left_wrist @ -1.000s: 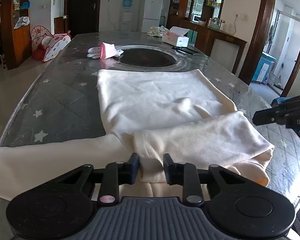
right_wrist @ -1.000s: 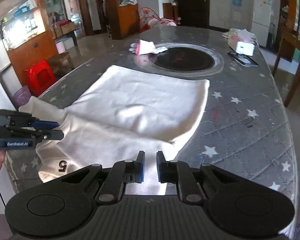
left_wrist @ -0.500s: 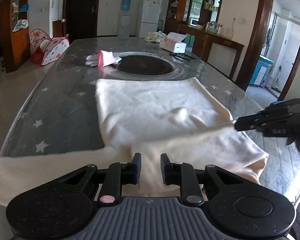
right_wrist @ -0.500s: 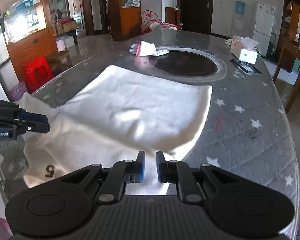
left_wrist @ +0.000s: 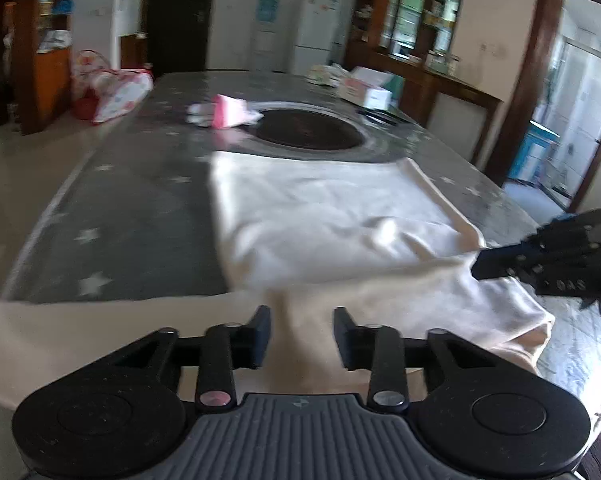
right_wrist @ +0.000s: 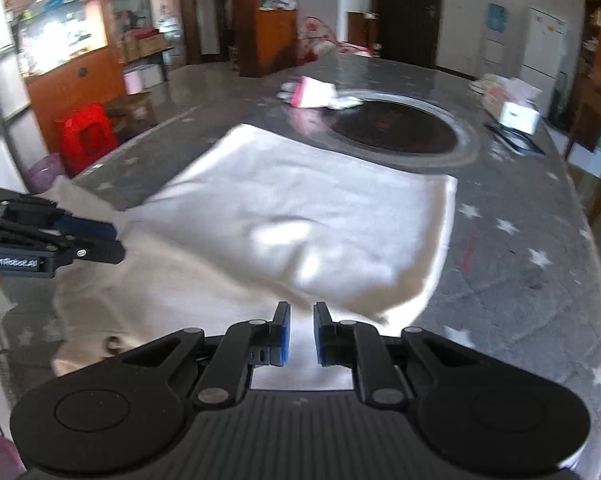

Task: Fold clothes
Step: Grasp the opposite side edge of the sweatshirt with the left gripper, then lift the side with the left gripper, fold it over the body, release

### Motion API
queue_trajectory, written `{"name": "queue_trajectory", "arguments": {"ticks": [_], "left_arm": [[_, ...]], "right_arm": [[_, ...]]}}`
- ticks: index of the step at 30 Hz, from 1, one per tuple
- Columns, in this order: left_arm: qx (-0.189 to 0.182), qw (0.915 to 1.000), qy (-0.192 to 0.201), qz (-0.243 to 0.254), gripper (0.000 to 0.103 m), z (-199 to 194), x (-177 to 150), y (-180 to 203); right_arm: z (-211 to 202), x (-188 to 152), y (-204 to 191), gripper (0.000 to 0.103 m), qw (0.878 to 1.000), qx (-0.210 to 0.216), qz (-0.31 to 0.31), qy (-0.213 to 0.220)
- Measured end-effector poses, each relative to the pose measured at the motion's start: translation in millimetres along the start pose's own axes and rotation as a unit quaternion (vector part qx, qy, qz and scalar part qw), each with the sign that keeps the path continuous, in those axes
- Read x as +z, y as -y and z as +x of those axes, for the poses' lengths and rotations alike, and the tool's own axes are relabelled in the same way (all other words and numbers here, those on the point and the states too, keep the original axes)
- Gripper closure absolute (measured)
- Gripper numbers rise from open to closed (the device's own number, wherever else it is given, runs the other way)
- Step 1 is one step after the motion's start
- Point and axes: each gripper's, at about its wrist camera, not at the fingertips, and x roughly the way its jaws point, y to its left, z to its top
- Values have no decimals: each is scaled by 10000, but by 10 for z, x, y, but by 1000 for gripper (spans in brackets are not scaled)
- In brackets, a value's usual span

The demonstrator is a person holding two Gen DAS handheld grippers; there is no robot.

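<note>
- On the desk [left_wrist: 132, 216], a cream garment [left_wrist: 332, 216] lies spread w/ its near part folded over.
- Left hand-held gripper [left_wrist: 301, 336]: jaws opening, cloth between, likely letting go.
- Right hand-held gripper [right_wrist: 301, 334]: narrow gap over cloth; grip unclear.

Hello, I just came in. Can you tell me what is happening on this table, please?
A person is folding a cream garment on a long grey table with star marks, using a handheld gripper in each hand. The left gripper is over the near part of the cloth and its jaws are opening. The right gripper is nearly shut at the garment's other near side; whether it pinches the fabric is not clear. The far half lies flat, and the near part is folded over.
</note>
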Motion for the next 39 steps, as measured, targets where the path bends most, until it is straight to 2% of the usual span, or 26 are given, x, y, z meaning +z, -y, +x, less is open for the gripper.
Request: {"name": "queue_trajectory", "arguments": {"ticks": [2,5,8,11,14,16,23,25,27,29,31,34,37,39], "left_arm": [[138,9998,12,-108,62,-79,-36,-97],[348,9988,6,-331,59,-195,-93,-263],[679,9966,22,-467,59,-303,-160,-422],[1003,9928,159,-635,54,-449,-215,-606],[1442,9839,291,-1016,52,-569,-257,-858],[1783,9745,352,-1317,50,-618,-299,-1035],[2444,9458,355,-2111,49,-638,-432,-1477],[2478,9403,347,-2308,52,-625,-455,-1568],[2413,9389,356,-2429,52,-604,-466,-1642],[2393,9411,430,-2349,61,-598,-465,-1663],[2367,9428,501,-2291,76,-589,-458,-1678],[2312,9431,652,-2298,93,-611,-450,-1666],[2149,9441,889,-2338,96,-685,-410,-1602],[1936,9485,1042,-2280,97,-759,-310,-1501]], "right_arm": [[26,11,-137,89,9998,177,-126,-7],[94,-4,-316,79,9988,362,-320,-55],[192,-45,-441,79,9978,399,-494,-162],[179,-40,-480,78,9976,364,-577,-133],[129,-15,-483,77,9976,377,-578,-85],[94,-4,-491,74,9975,375,-597,-49],[52,-3,-530,71,9973,416,-612,-8],[49,-3,-538,71,9972,428,-612,-6],[46,-2,-549,71,9971,431,-634,-6],[40,-1,-556,71,9970,438,-635,0],[31,1,-563,71,9970,435,-635,9],[10,3,-569,71,9971,424,-636,29],[-28,10,-559,71,9972,412,-611,78],[-57,21,-541,71,9974,395,-596,124]]}}
